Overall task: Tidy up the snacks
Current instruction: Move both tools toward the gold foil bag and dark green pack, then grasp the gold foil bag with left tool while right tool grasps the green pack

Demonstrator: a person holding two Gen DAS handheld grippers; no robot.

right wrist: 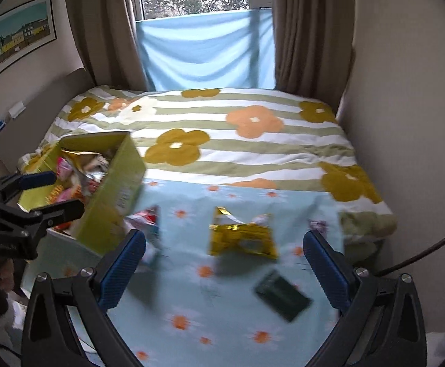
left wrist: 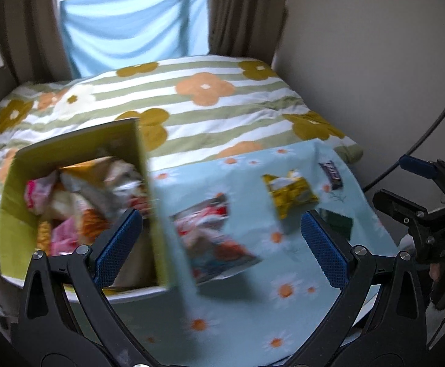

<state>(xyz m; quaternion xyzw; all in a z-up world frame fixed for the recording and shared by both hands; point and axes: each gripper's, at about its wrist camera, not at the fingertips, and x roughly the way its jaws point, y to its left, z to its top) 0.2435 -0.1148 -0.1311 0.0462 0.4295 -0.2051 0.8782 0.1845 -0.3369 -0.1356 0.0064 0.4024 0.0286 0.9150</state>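
Observation:
A yellow-green cardboard box [left wrist: 79,153] [right wrist: 112,189] holds several snack packets at the left of a pale blue daisy cloth [left wrist: 253,305] [right wrist: 222,321]. On the cloth lie a red and white packet [left wrist: 213,232] [right wrist: 146,223], a yellow packet [left wrist: 289,192] [right wrist: 240,238], a dark green packet [right wrist: 280,293] [left wrist: 338,223] and a small dark bar [left wrist: 332,174]. My left gripper [left wrist: 222,244] [right wrist: 54,192] is open and empty, above the box's near right corner. My right gripper [right wrist: 225,269] [left wrist: 406,183] is open and empty over the cloth, with the yellow packet ahead between its fingers.
The cloth covers a surface at the foot of a bed with a green-striped flowered duvet [right wrist: 237,140]. A wall [right wrist: 406,122] stands close on the right and curtains [right wrist: 308,30] frame a window behind. A black cable [left wrist: 421,140] hangs at the right.

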